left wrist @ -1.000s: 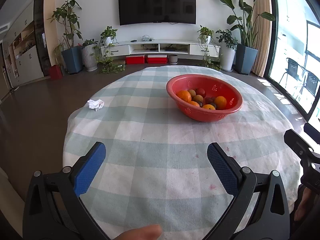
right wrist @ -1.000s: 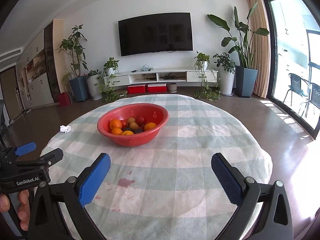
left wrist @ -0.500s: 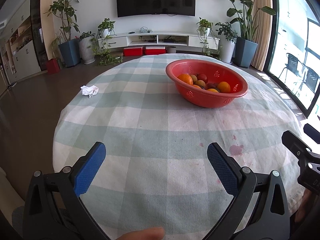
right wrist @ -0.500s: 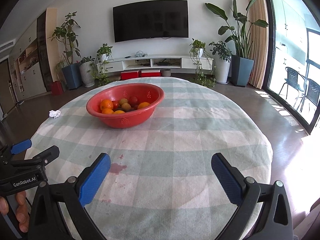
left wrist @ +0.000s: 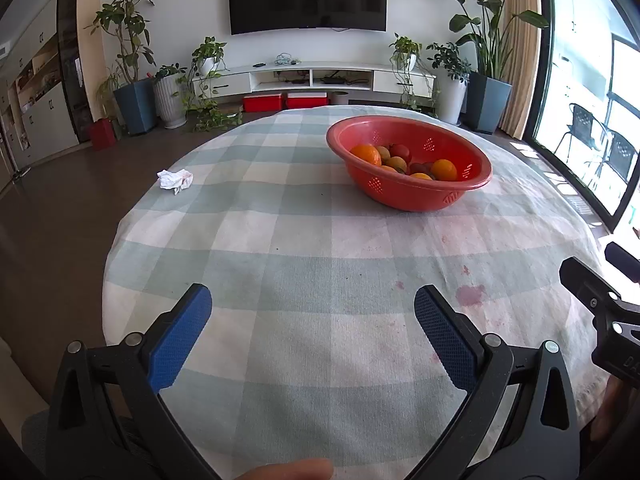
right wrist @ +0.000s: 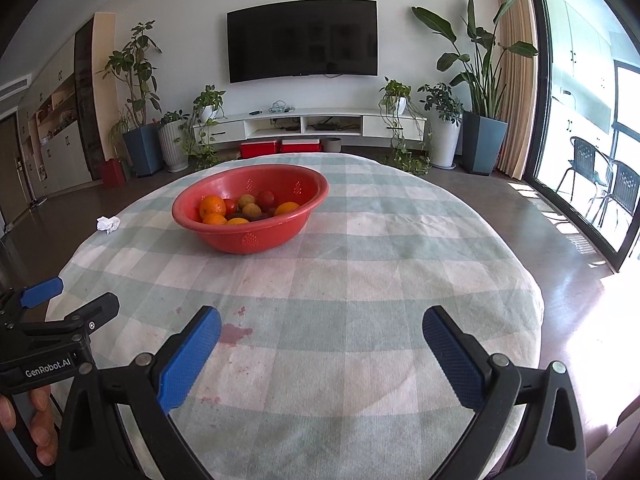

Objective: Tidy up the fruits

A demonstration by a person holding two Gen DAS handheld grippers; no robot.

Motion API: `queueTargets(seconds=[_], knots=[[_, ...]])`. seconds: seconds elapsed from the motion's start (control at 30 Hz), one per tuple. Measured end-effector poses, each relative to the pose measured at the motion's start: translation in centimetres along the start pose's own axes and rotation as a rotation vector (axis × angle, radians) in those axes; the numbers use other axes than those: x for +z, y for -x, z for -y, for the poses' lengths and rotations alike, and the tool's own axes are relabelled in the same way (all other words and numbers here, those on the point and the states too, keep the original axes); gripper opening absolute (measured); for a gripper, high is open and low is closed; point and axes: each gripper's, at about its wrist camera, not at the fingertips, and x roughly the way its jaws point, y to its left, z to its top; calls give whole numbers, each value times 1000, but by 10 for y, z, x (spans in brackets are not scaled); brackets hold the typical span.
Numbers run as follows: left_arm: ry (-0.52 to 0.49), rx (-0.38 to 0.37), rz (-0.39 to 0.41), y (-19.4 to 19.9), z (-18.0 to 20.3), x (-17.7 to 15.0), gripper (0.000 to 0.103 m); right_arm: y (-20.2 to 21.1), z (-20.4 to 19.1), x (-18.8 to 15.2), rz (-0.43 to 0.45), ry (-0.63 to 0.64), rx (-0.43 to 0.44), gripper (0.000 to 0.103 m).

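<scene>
A red perforated bowl (left wrist: pixel 408 196) stands on the round checked tablecloth (left wrist: pixel 280 260), right of centre and far from me. It holds several oranges (left wrist: pixel 366 154), small red fruits (left wrist: pixel 400 150) and yellowish fruits. It also shows in the right wrist view (right wrist: pixel 250 236), left of centre. My left gripper (left wrist: pixel 312 304) is open and empty, over the near part of the table. My right gripper (right wrist: pixel 320 324) is open and empty, also well short of the bowl. Each gripper shows at the edge of the other's view.
A crumpled white tissue (left wrist: pixel 175 179) lies near the table's left edge. Reddish stains (right wrist: pixel 236 334) mark the cloth near me. Beyond the table are the floor, a TV cabinet (right wrist: pixel 308 126), potted plants and a glass door at the right.
Both grippers have moved closer to the table and tilted down; the bowl now looks larger and nearer in both views. Both stay open and empty.
</scene>
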Motion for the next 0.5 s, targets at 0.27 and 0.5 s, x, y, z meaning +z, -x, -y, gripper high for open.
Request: queueTargets(seconds=[0.27, 0.5], knots=[[-2, -3, -2, 0, 1, -1, 103, 0, 0, -2, -4, 1, 0, 103], [-1, -2, -1, 0, 1, -1, 103, 0, 0, -1, -5, 1, 0, 103]])
